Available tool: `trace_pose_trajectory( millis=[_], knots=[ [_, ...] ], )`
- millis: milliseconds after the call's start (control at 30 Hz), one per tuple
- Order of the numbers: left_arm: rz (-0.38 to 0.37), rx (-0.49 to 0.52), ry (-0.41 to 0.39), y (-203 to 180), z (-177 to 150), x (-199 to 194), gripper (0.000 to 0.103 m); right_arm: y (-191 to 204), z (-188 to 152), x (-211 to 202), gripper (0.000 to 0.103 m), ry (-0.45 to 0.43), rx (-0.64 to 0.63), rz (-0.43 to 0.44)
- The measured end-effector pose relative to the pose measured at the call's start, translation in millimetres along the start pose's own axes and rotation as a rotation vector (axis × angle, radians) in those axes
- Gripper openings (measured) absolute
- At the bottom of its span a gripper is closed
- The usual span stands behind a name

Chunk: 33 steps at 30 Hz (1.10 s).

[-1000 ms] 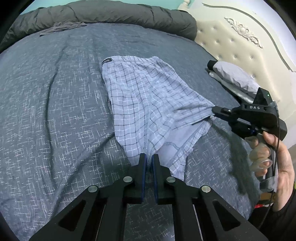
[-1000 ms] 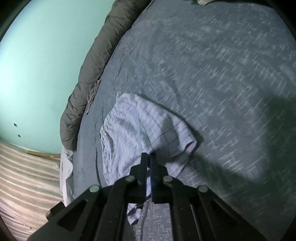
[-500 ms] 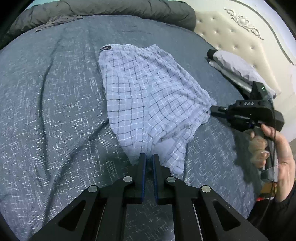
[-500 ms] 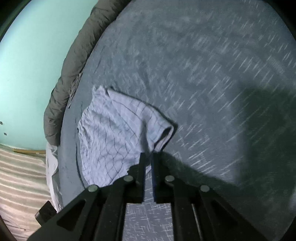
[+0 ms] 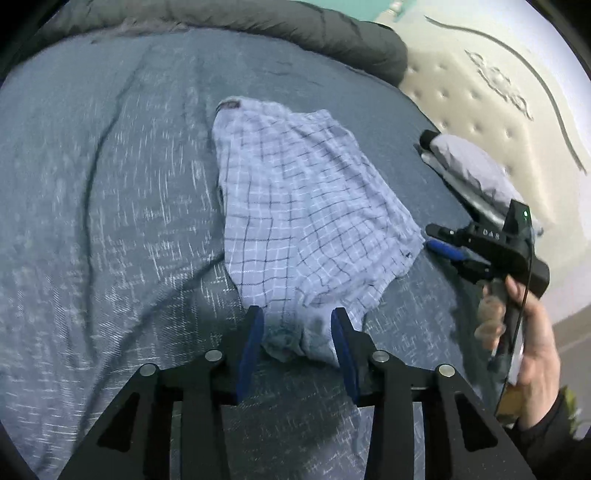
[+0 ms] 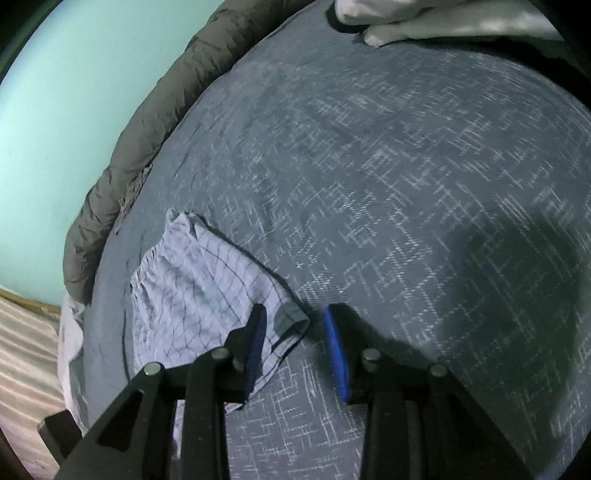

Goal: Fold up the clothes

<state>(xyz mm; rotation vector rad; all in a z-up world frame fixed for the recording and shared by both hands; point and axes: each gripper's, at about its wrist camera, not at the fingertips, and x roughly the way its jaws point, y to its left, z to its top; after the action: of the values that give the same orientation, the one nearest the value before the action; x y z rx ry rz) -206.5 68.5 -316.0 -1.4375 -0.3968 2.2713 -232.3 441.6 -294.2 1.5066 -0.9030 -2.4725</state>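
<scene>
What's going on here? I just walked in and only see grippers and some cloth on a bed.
A person is folding clothes with a handheld gripper in each hand. Checked shorts lie on the grey bedspread. The left gripper and the right gripper are both opening, each with a hem corner of the shorts loose between its jaws, so the garment seems to be being let go. A small stack of folded clothes sits by the headboard.

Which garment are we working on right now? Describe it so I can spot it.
On the dark blue-grey bedspread, between the rolled grey duvet and the grippers, lie the checked shorts. Unlike the folded plain clothes by the headboard, they are pale with a dark grid.
</scene>
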Motion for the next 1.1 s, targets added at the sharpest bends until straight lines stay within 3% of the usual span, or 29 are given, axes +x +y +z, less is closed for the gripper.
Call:
trace_pose_trajectory(
  millis=[67, 100, 167, 267, 600, 767, 867, 1100],
  knots=[
    [-0.005, -0.010, 0.013, 4, -2, 7, 0.040, 1, -1, 2, 0.026, -0.006, -0.012, -0.005],
    [-0.007, -0.012, 0.023, 5, -3, 10, 0.038, 2, -1, 3, 0.014, -0.010, -0.017, -0.010],
    [-0.007, -0.018, 0.041, 7, -4, 14, 0.018, 2, -1, 7, 0.005, -0.004, -0.015, -0.010],
    [-0.027, -0.028, 0.054, 11, -6, 12, 0.010, 1, 0, 9, 0.001, -0.004, -0.009, 0.000],
    [-0.023, 0.011, 0.088, 10, -9, 4, 0.012, -7, 5, 7, 0.001, -0.018, 0.018, -0.005],
    [-0.070, 0.005, 0.027, 9, 1, -20, 0.029, -10, 5, 5, 0.001, -0.017, 0.033, 0.002],
    [-0.061, 0.009, 0.011, 10, 5, -19, 0.029, -10, 5, 4, 0.001, -0.019, 0.034, 0.002],
    [0.019, 0.065, 0.083, 4, 1, 14, 0.028, -12, 5, 1, 0.001, -0.023, 0.040, 0.004]
  ],
)
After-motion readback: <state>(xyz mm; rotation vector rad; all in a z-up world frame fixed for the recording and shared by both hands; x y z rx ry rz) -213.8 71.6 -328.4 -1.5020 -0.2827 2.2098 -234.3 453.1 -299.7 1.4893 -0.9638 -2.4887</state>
